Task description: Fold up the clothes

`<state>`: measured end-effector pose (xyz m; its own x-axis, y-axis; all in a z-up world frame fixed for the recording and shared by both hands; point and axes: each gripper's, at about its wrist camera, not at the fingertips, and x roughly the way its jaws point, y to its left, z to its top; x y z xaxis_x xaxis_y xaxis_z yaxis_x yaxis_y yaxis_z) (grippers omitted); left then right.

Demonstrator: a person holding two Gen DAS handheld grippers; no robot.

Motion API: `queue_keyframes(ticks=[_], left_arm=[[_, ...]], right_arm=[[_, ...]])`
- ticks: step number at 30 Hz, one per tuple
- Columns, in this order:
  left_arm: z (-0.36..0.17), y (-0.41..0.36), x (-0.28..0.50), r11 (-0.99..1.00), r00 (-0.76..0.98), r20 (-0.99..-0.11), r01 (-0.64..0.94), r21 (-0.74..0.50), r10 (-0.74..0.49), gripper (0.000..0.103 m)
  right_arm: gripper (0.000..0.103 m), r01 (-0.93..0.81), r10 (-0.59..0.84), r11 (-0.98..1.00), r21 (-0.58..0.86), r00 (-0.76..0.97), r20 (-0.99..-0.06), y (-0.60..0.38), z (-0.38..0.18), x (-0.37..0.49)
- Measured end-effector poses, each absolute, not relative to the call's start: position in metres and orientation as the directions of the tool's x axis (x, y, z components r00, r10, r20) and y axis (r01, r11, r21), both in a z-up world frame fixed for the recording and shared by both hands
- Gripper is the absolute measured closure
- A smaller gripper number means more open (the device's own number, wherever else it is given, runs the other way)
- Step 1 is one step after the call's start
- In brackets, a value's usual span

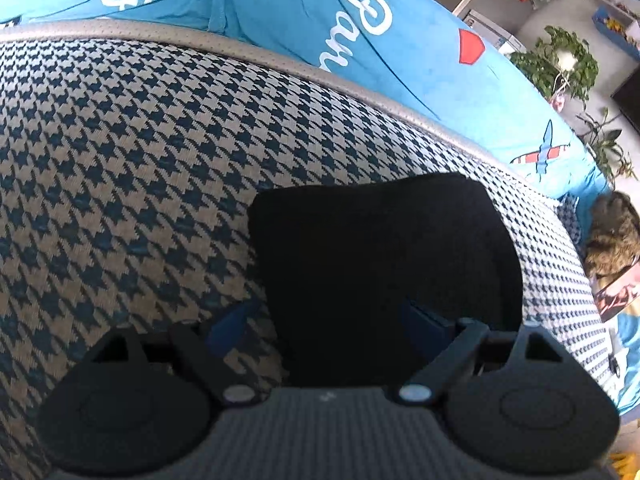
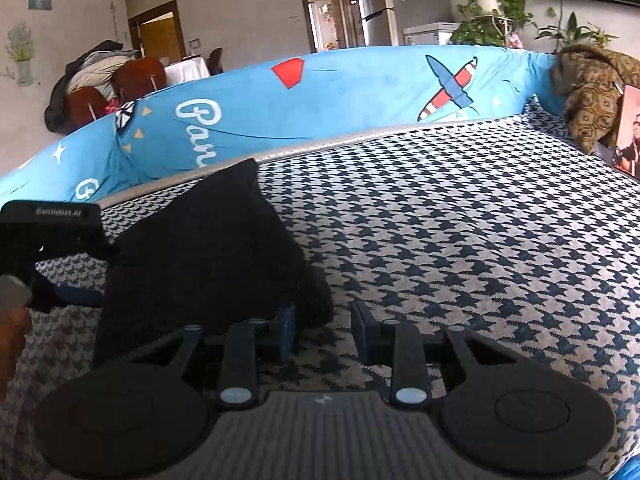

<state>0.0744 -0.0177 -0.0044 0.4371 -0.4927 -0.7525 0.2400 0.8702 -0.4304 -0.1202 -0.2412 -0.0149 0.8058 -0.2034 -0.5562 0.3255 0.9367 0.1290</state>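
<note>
A black garment point(image 1: 380, 264), folded into a compact rectangle, lies on the houndstooth sofa cushion point(image 1: 120, 168). My left gripper point(image 1: 332, 320) is open, its blue fingers either side of the garment's near edge. In the right wrist view the same black garment point(image 2: 204, 256) lies left of centre on the cushion point(image 2: 460, 232). My right gripper point(image 2: 324, 324) is open at the garment's near right corner, its left fingertip point(image 2: 286, 320) touching or next to the cloth. The left gripper's body point(image 2: 52, 252) shows at the far left edge, by the garment's left side.
A blue printed cover point(image 2: 320, 100) drapes the sofa back behind the cushion. A brown patterned cushion point(image 2: 592, 96) and a photo frame point(image 2: 630, 132) sit at the right end. Plants point(image 2: 492, 4), a fridge and chairs point(image 2: 116, 88) stand beyond the sofa.
</note>
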Motion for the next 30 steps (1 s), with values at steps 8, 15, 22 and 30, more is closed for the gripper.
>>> queue_keyframes(ticks=[8,15,22,30], left_arm=[[-0.004,-0.022,0.073,0.878,0.444,-0.758,0.258,-0.402,-0.477,0.016],[-0.003,-0.020,0.074,0.876,0.442,-0.757,0.253,-0.410,-0.482,0.016],[-0.003,-0.018,0.074,0.874,0.440,-0.755,0.247,-0.419,-0.486,0.016],[-0.003,-0.018,0.074,0.874,0.440,-0.756,0.246,-0.418,-0.485,0.016]], right_arm=[[0.079,0.486,-0.344,0.864,0.130,0.759,-0.554,-0.267,-0.014,-0.120],[0.079,0.369,-0.209,0.907,0.202,0.813,-0.544,-0.261,-0.005,-0.138],[0.079,0.210,-0.148,0.976,0.062,0.841,-0.520,-0.226,-0.005,-0.134],[0.089,0.229,-0.243,0.969,-0.093,0.817,-0.523,-0.215,-0.019,-0.118]])
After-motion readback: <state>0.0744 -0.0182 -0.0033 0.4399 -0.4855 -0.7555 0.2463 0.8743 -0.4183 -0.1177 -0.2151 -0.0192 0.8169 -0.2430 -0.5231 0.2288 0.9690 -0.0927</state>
